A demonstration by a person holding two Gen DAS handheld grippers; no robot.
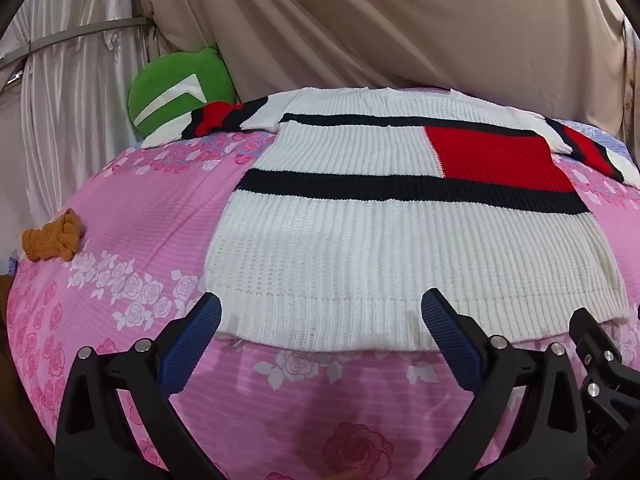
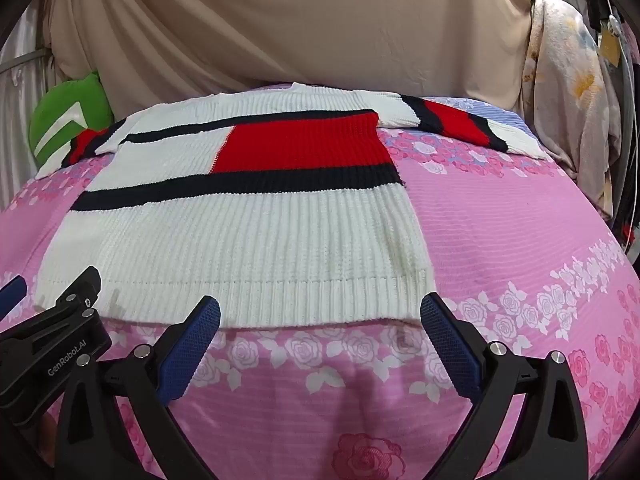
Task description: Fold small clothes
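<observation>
White knit sweater [image 1: 360,240] lies flat on the pink floral bedsheet [image 1: 140,208]. Left gripper [image 1: 320,320] and right gripper [image 2: 320,320] at its hem, jaws apart, empty. Left gripper's body reads "GenRobot.AI".

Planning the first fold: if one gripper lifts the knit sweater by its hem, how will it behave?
The sweater lies limp on the bedsheet, so it will probably droop and stretch. Its chunky ribbing suggests some weight and good grip for the open left gripper.
</observation>
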